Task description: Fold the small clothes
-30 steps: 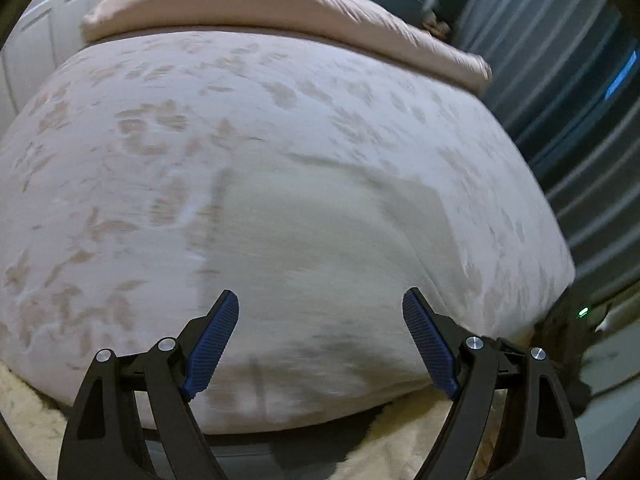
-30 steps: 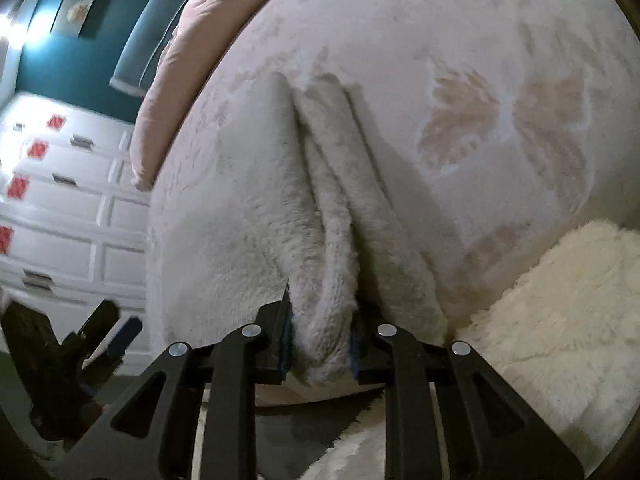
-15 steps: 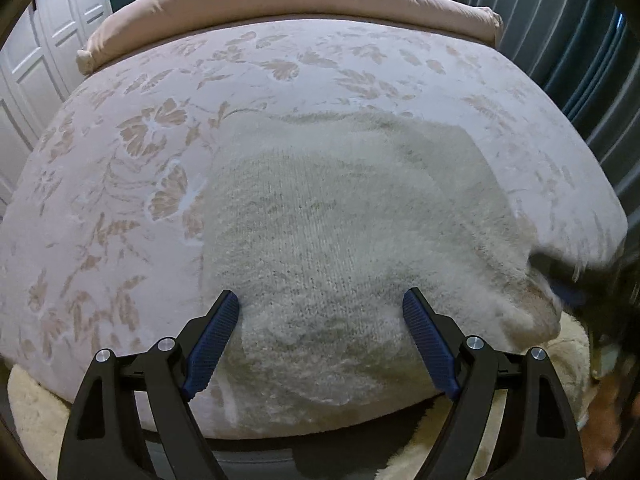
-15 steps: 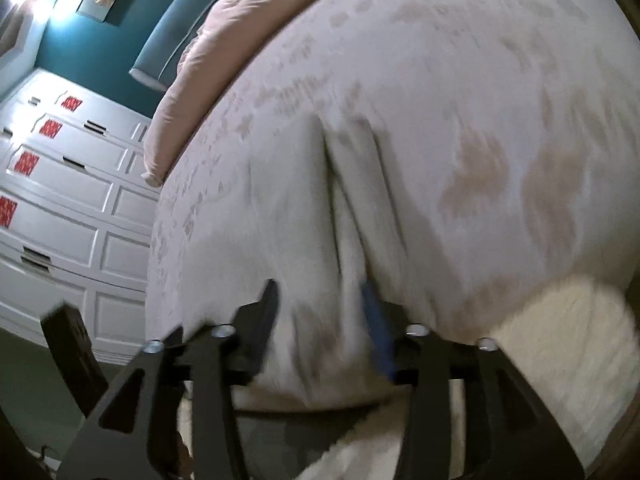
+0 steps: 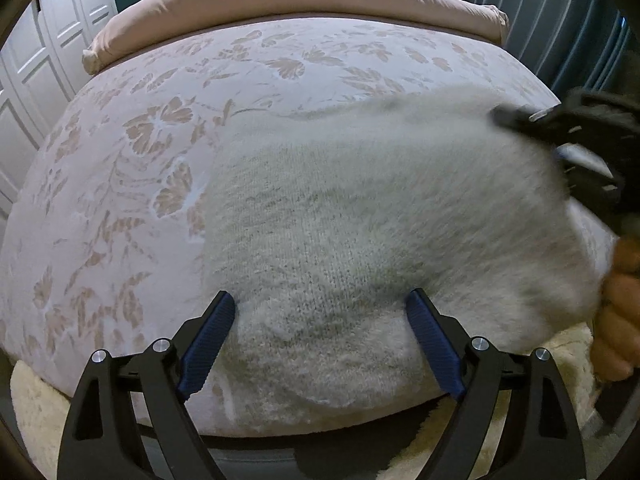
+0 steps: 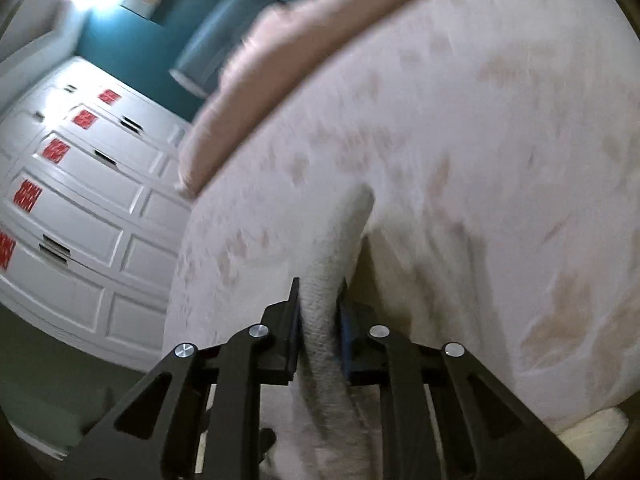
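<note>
A fluffy cream knitted garment (image 5: 360, 220) lies on the flower-patterned bed (image 5: 160, 160), hanging over its near edge. My left gripper (image 5: 320, 296) hovers over the garment's near part, open and still opening; the knit lies beneath and between its blue pads (image 5: 208, 340), which do not press it. My right gripper (image 6: 320, 292) is closing, its pads pinching a raised fold of the garment (image 6: 322, 320). In the left wrist view its blurred black body (image 5: 580, 132) holds the garment's right side lifted, with a hand (image 5: 616, 308) below it.
A pink duvet (image 5: 300, 0) is bunched at the bed's far end. White wardrobe doors (image 6: 80, 200) stand to the left, a ribbed blue-grey curtain (image 5: 560, 20) to the right. A cream shaggy rug (image 5: 32, 420) lies on the floor below the bed's edge.
My right gripper let go of the fold, opened, then shut on the garment's edge again and rose, lifting that side. My left gripper dipped toward the garment, then held still.
</note>
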Tool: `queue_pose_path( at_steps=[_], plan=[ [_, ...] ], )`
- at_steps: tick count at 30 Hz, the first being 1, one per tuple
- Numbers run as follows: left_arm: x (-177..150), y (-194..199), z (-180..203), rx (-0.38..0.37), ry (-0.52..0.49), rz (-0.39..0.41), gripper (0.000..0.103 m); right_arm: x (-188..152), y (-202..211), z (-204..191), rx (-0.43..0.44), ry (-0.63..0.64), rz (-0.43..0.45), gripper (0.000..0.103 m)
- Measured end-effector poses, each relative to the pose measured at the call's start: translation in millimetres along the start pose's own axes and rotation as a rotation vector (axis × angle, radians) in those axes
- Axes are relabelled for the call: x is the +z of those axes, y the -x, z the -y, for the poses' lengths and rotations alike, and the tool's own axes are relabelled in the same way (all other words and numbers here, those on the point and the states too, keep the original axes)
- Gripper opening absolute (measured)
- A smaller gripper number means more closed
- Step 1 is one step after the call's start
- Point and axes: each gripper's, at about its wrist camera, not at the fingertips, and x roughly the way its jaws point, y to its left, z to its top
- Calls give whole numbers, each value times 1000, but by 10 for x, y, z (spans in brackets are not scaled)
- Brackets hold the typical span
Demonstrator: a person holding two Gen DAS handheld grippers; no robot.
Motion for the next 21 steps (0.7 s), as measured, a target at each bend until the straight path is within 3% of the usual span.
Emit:
queue_pose_path(
  at_steps=[2,5,7,10,11,12,14,19,20,21],
  plan=[
    [-3,-28,11,15,-13,-5,86,-51,-11,96,-70,11,8,10],
    [-26,-93,75,39,-39,-7,87,-225,-457,478,-233,-19,-164,11],
    [-40,-104,119,63,-59,-2,88,-251,-352,466,-189,-38,-127,11],
    [-51,-115,119,72,-58,-1,88,-213,-44,249,-211,5,-56,14],
    [-49,-120,122,71,-53,0,88,-222,54,184,-213,29,-45,21],
    [-47,-127,126,73,-52,-2,89,-241,112,139,-215,43,-44,36],
    [-51,-128,124,72,-57,-1,90,-344,229,105,-223,62,-54,50],
    [-51,-143,123,78,-60,5,91,-721,128,144,-228,54,-151,50],
    [-50,-150,115,78,-62,5,91,-809,87,149,-239,55,-164,43],
    [-51,-151,123,80,-60,4,91,-871,68,129,-257,70,-171,26]
  ],
)
